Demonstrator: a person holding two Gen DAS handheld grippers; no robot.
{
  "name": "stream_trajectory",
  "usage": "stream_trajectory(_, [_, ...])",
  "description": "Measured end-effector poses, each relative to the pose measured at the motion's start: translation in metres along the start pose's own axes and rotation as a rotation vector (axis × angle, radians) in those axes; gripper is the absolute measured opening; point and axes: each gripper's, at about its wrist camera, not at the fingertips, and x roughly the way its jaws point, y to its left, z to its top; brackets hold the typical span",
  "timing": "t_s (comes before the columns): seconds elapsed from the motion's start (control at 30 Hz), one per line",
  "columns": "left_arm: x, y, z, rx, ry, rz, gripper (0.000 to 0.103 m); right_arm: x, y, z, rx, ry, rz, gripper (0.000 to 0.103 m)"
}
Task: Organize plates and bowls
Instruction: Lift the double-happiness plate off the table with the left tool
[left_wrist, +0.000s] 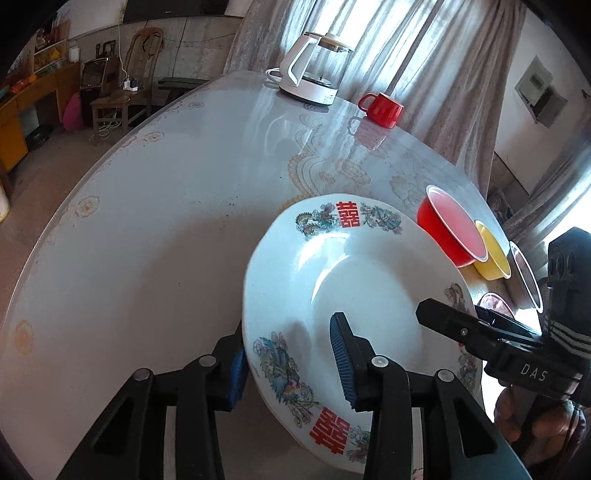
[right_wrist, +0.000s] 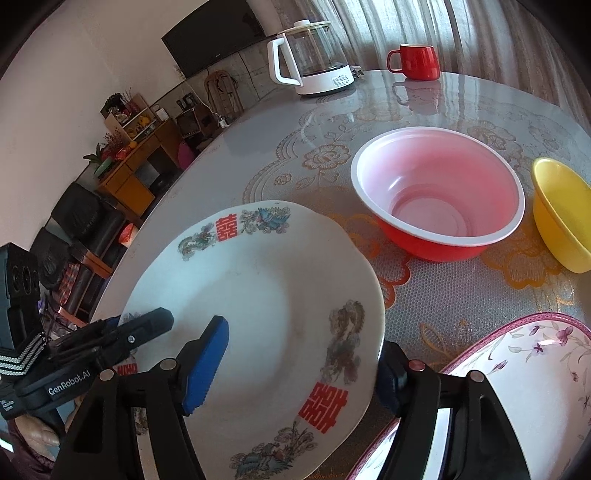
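A white plate (left_wrist: 354, 280) (right_wrist: 258, 288) with red characters and dragon prints is tilted, its left side raised off the round table (left_wrist: 147, 221). My left gripper (left_wrist: 290, 350) is shut on the plate's near rim, one blue pad inside the dish and the other under the edge. My right gripper (right_wrist: 303, 343) straddles the opposite rim with its jaws wide. One of its pads hovers over the dish and the other sits below the edge. Beyond the plate stand a red bowl (right_wrist: 443, 206) (left_wrist: 454, 236) with a pale inside and a yellow bowl (right_wrist: 561, 218) (left_wrist: 493, 254), both upright.
A pink-rimmed floral plate (right_wrist: 535, 369) lies on the table right of my right gripper. A white and glass kettle (left_wrist: 314, 70) (right_wrist: 314, 55) and a red mug (left_wrist: 382, 107) (right_wrist: 417, 61) stand at the far edge by the curtains. A hand (left_wrist: 524, 417) holds the right gripper.
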Motion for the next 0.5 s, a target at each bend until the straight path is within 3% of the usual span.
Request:
stream_trajectory(0.13, [-0.004, 0.008, 0.012, -0.038, -0.060, 0.026, 0.045, 0.005, 0.004, 0.000, -0.024, 0.003, -0.030, 0.073])
stream_trajectory(0.2, [-0.002, 0.004, 0.013, -0.026, -0.039, 0.000, 0.043, 0.007, 0.006, 0.000, -0.029, 0.004, -0.034, 0.073])
stream_trajectory(0.23, [-0.003, -0.002, 0.011, -0.008, -0.042, 0.013, 0.049, 0.008, 0.007, 0.000, -0.031, 0.005, -0.037, 0.073])
stream_trajectory(0.3, [-0.005, -0.011, 0.005, 0.035, -0.053, 0.075, 0.048, 0.006, 0.008, 0.000, -0.019, 0.011, -0.026, 0.073])
stream_trajectory(0.4, [-0.007, -0.002, 0.002, -0.002, -0.050, 0.019, 0.048, 0.001, 0.005, -0.001, 0.006, 0.004, -0.001, 0.073])
stream_trajectory(0.5, [-0.012, -0.003, -0.003, 0.016, -0.050, 0.036, 0.046, -0.002, 0.003, -0.003, 0.022, 0.001, 0.023, 0.073])
